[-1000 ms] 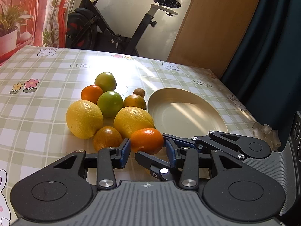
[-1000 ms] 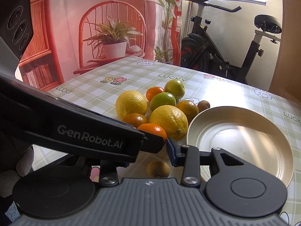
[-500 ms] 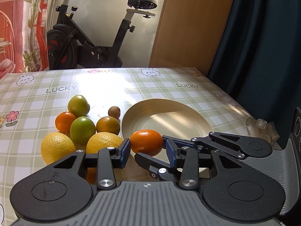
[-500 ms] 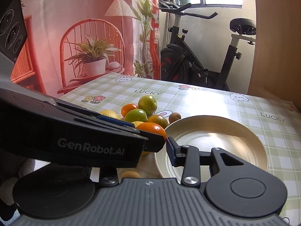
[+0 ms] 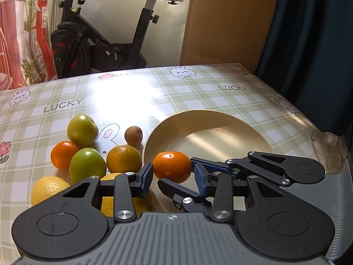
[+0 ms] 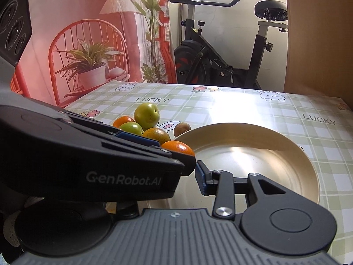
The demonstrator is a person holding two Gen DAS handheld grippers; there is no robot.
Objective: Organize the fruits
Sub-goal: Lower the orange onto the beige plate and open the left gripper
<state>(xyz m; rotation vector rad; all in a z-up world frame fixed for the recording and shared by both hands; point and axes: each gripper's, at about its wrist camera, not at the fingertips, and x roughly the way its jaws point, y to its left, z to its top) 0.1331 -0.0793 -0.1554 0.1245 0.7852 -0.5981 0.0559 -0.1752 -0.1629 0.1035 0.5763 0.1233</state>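
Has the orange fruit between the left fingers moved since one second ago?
Yes. The orange fruit, held in the left gripper, has left the fruit pile and now hangs over the near rim of the plate.

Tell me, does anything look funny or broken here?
Nothing looks broken or spilled. The only oddity: the two grippers cross, with the right gripper reaching in under the orange that the left gripper holds over the plate rim.

Sunlit glare on tablecloth (image 5: 123,101) (fisheye-warped edges).
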